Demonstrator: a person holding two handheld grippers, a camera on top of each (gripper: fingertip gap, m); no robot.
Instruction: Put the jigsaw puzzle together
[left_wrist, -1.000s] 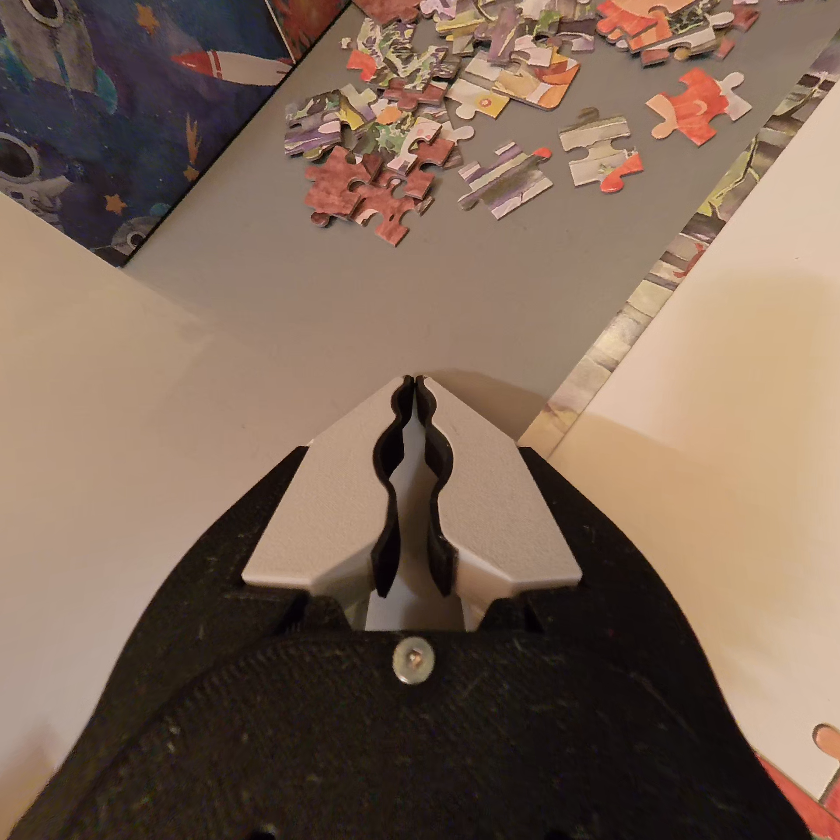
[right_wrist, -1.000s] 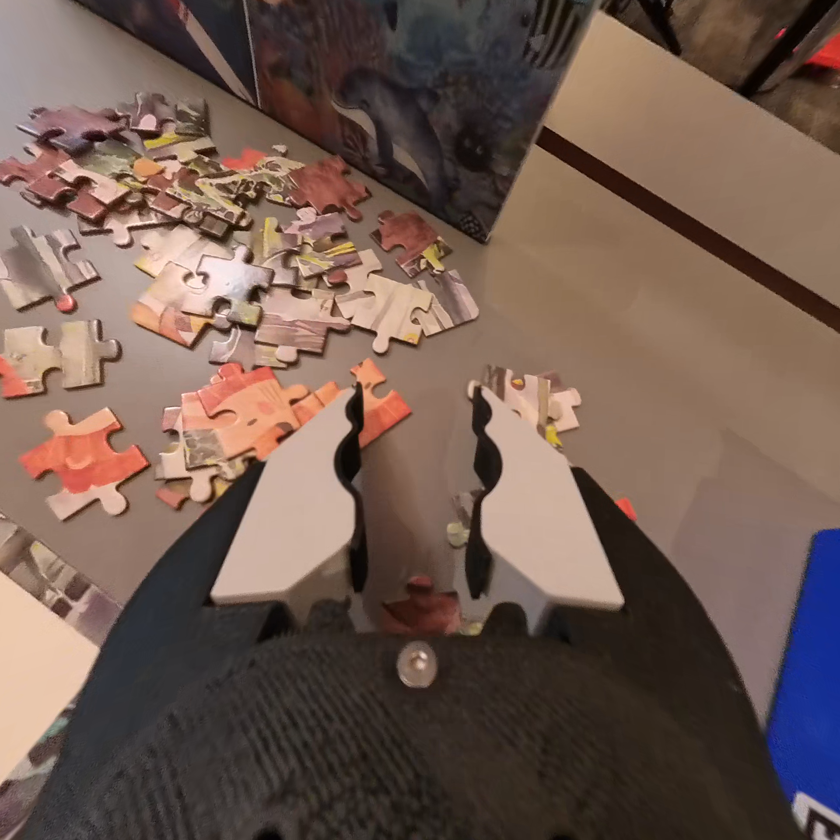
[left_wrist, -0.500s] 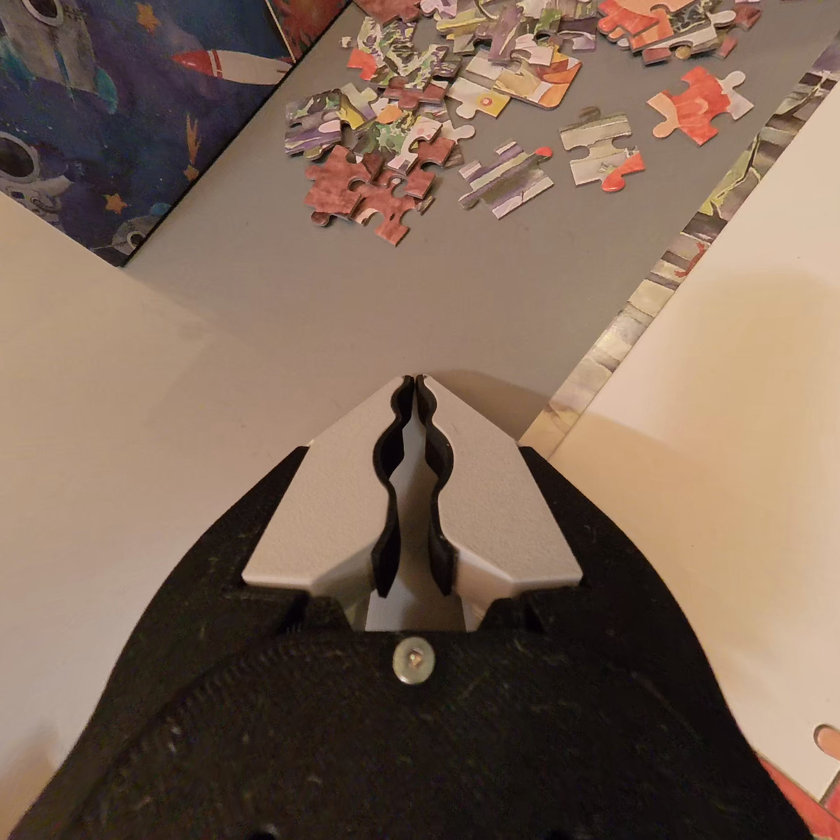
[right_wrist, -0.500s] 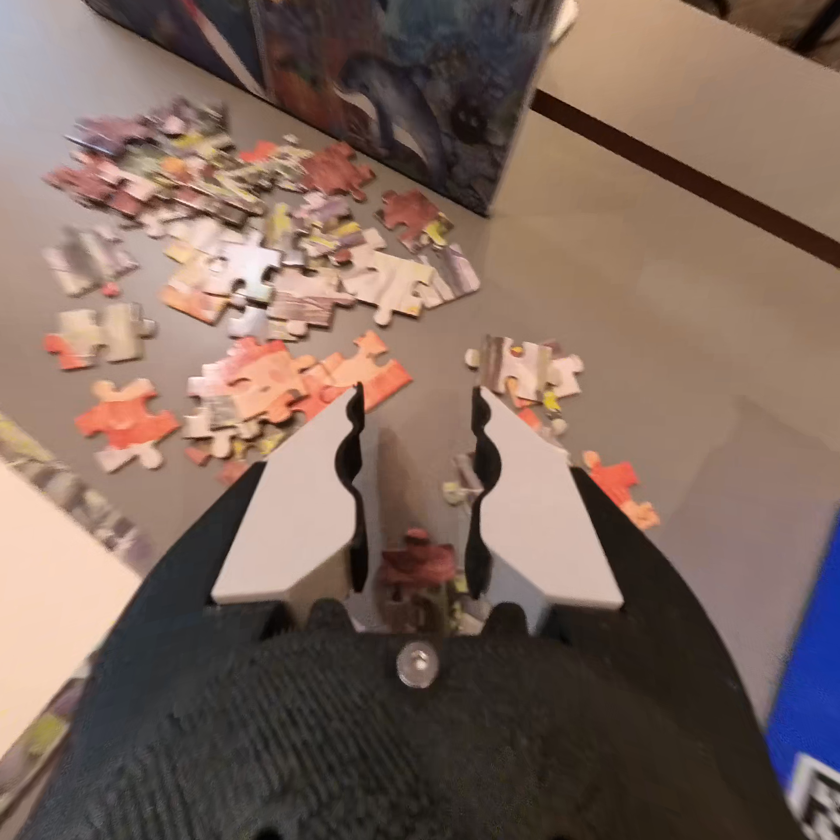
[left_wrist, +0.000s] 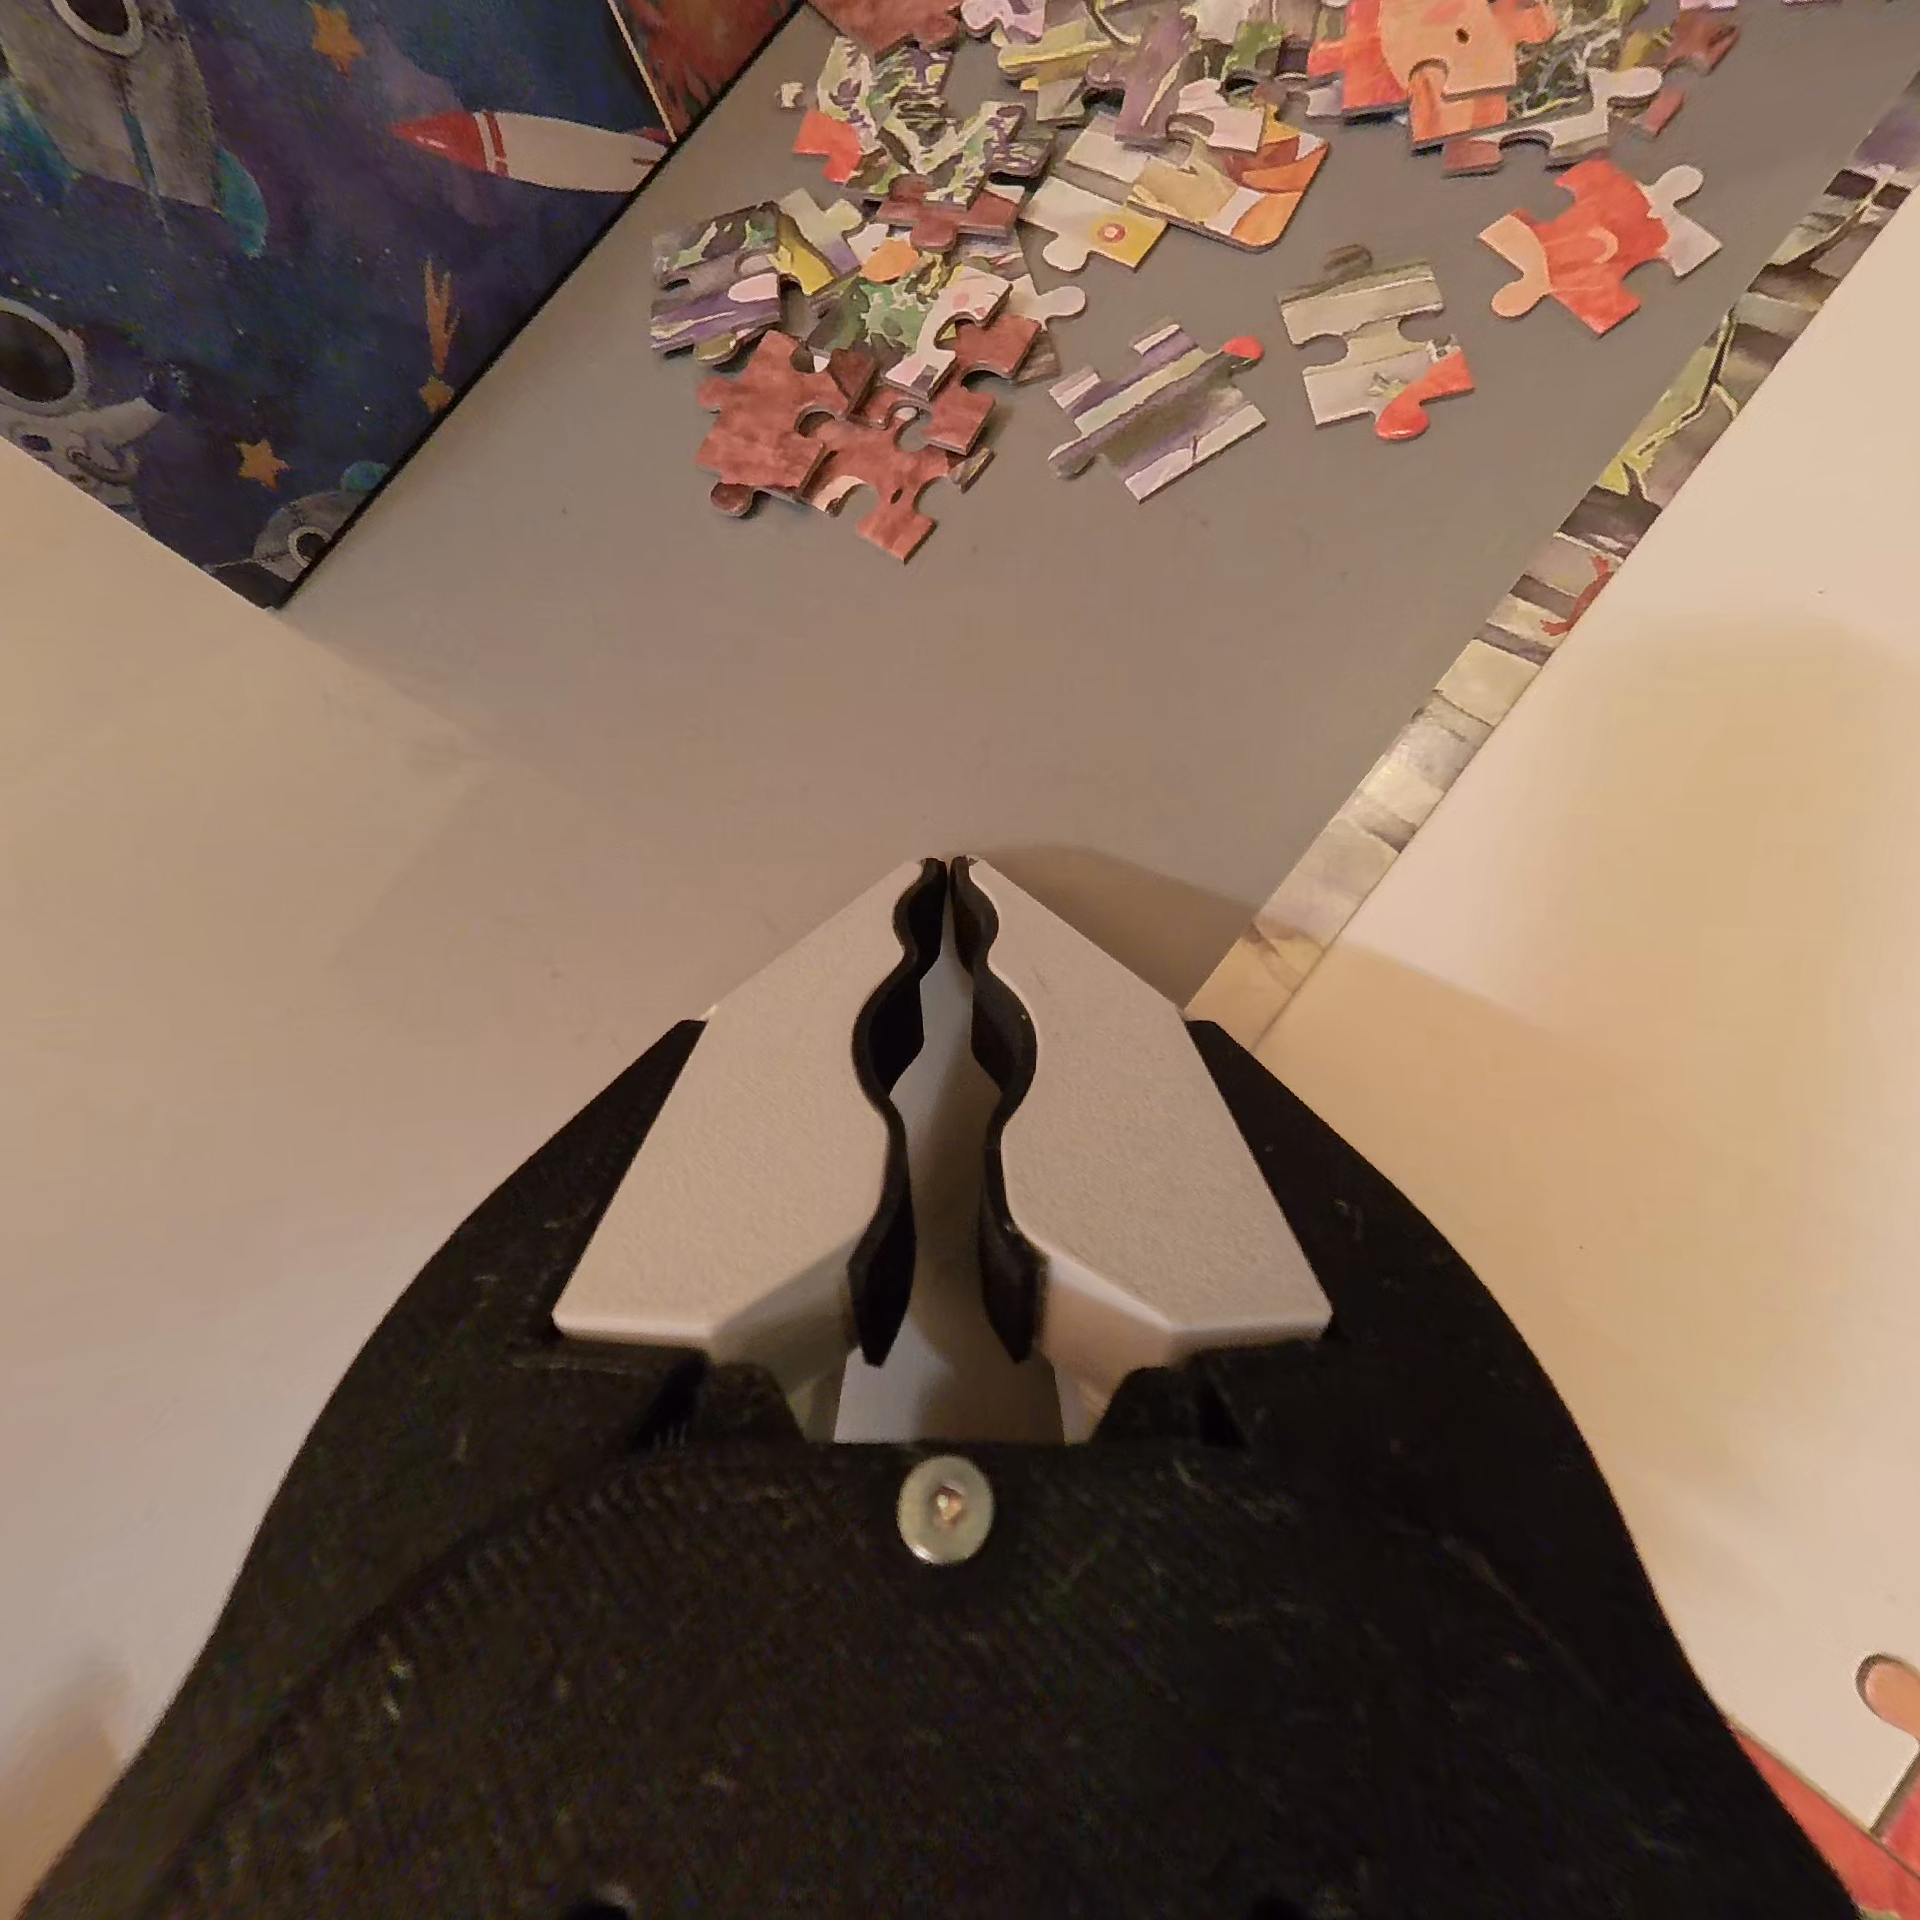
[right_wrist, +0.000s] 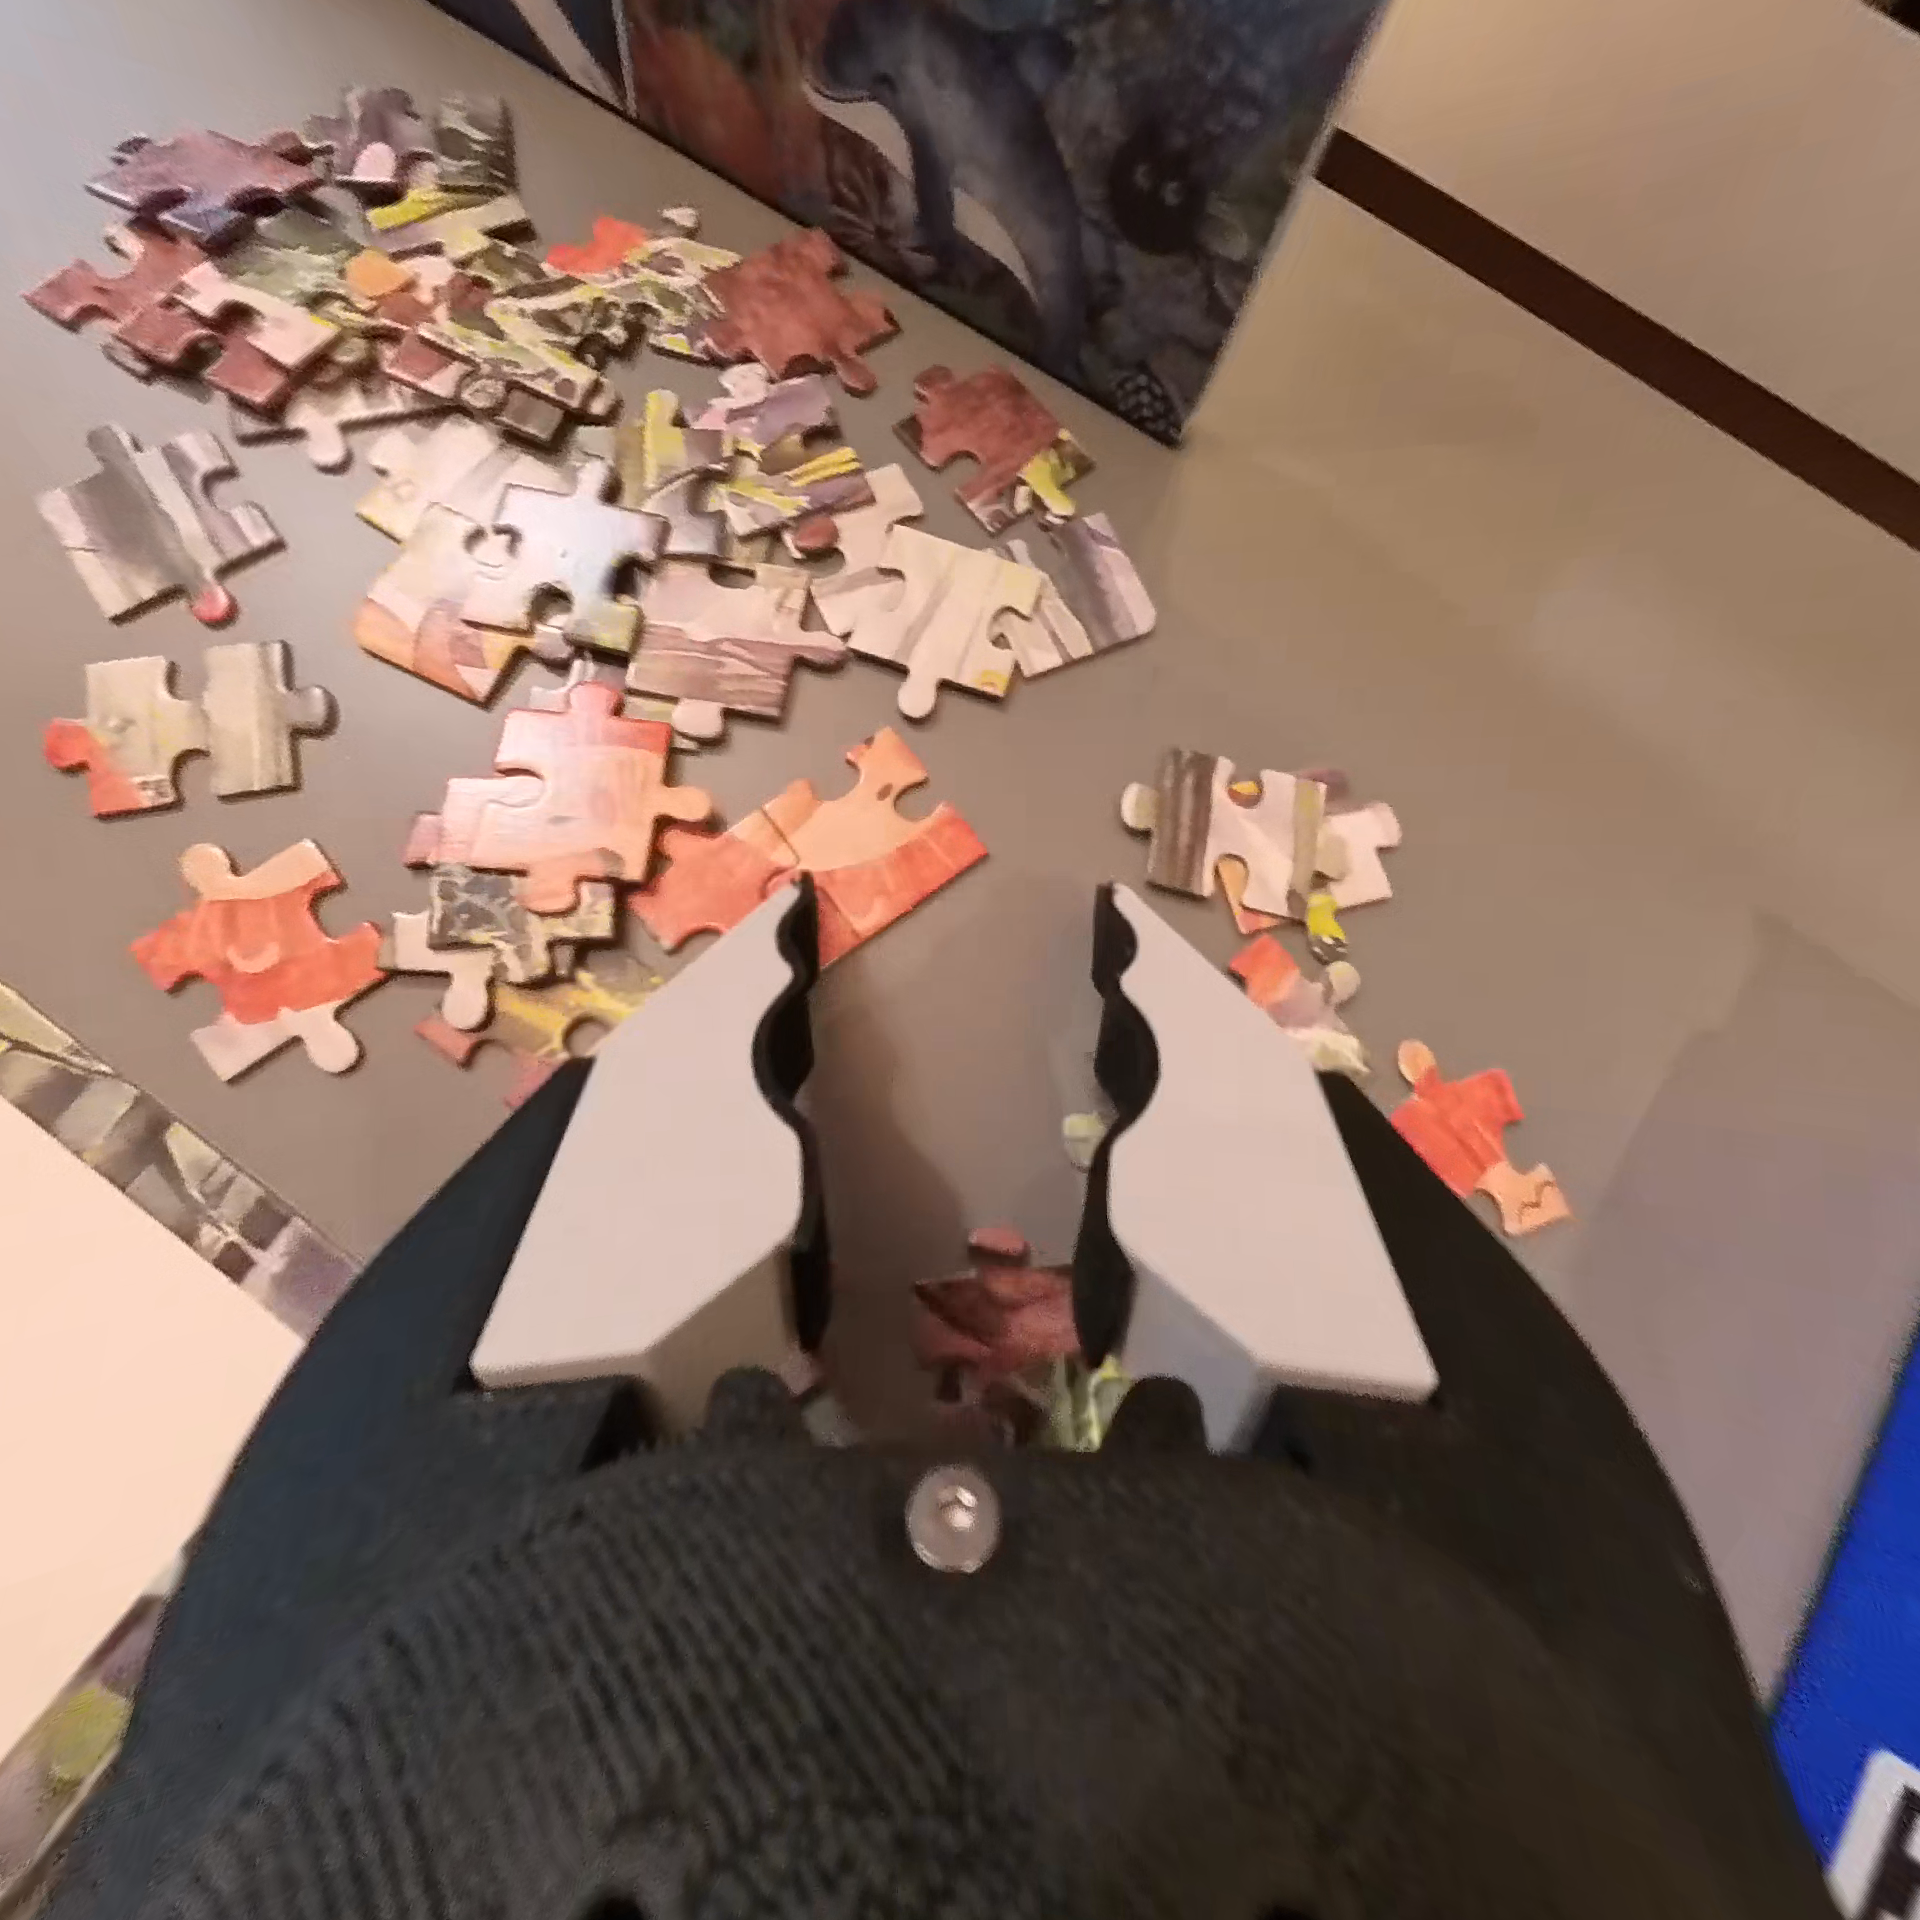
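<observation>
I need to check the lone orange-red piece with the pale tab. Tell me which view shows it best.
The left wrist view: the orange-red piece lies sharp and alone on the grey table. The right wrist view shows it whole but slightly motion-blurred.

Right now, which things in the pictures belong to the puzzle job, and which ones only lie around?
Belong to the job:
- loose puzzle pieces heaped on the grey table
- puzzle frame with its white board
- right gripper, open above the pieces
- left gripper, shut and empty

Only lying around:
- space-picture box, perhaps the puzzle's own
- blue object at the edge
</observation>
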